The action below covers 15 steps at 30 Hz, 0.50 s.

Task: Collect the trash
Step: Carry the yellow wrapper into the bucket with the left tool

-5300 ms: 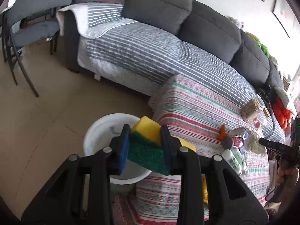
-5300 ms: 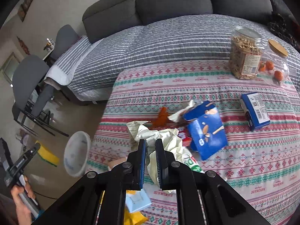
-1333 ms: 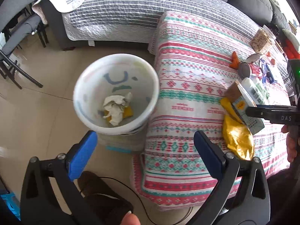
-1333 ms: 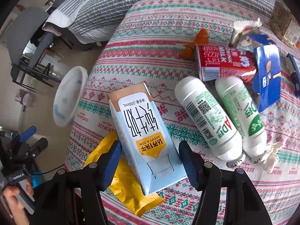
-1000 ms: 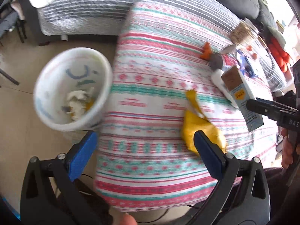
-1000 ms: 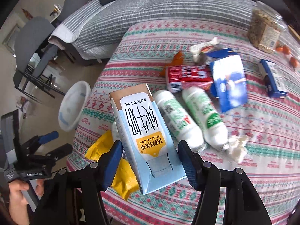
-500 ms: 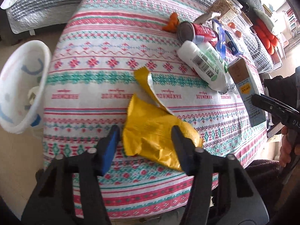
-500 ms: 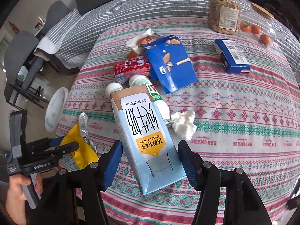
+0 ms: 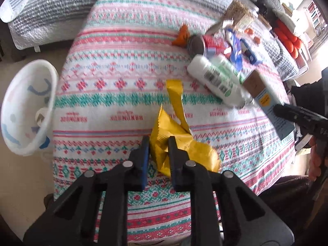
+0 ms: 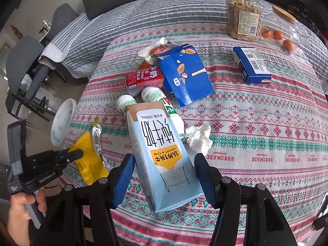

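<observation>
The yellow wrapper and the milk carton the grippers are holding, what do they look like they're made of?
Yellow wrapper: thin glossy plastic film, probably foil-lined; it crumples sharply and its silver inner face shows. Milk carton: coated paperboard, smooth printed faces with crisp folded edges.

Lighting: soft daylight, brightest from my far right, window [image 9: 315,14] blown out. Shadows: faint. Left wrist view: motion-smeared across tabletop [image 9: 114,65]. Right wrist view: sharp. Both: strong fisheye bending, dark vignette corners.
</observation>
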{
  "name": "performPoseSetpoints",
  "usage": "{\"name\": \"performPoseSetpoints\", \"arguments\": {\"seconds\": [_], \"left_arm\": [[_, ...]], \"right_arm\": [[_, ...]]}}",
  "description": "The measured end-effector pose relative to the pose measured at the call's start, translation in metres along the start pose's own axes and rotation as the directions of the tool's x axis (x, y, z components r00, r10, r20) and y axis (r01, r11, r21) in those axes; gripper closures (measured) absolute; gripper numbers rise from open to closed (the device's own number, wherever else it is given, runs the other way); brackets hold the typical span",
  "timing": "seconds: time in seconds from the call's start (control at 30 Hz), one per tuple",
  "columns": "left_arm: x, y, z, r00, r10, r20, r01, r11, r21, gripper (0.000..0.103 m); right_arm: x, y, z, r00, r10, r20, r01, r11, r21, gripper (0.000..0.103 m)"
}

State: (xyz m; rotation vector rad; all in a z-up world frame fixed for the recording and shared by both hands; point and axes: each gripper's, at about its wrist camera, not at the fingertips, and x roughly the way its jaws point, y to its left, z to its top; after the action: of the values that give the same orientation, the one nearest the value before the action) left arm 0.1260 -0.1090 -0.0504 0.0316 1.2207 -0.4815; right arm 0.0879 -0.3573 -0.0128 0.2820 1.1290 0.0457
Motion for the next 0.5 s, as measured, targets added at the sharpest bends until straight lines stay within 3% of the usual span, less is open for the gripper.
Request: {"name": "performPoseSetpoints", "arguments": {"seconds": [0.3,0.5], "left_arm": [[-0.043,0.046,0.008,0.989,0.030,0.146,-0.016,0.995,-0.096,0.085],[-0.066,0.082,0.008,0.971,0.105,0.217,-0.066,0.982,-0.177,0.085]], "right_arm": [[0.002,0.029,0.011,1.000,0.020,0.016,-0.019,0.999,-0.043,0.044],[0.010,0.059,0.020,0.999,0.046,0.016,-0.045,0.995,-0.087,0.046]]}}
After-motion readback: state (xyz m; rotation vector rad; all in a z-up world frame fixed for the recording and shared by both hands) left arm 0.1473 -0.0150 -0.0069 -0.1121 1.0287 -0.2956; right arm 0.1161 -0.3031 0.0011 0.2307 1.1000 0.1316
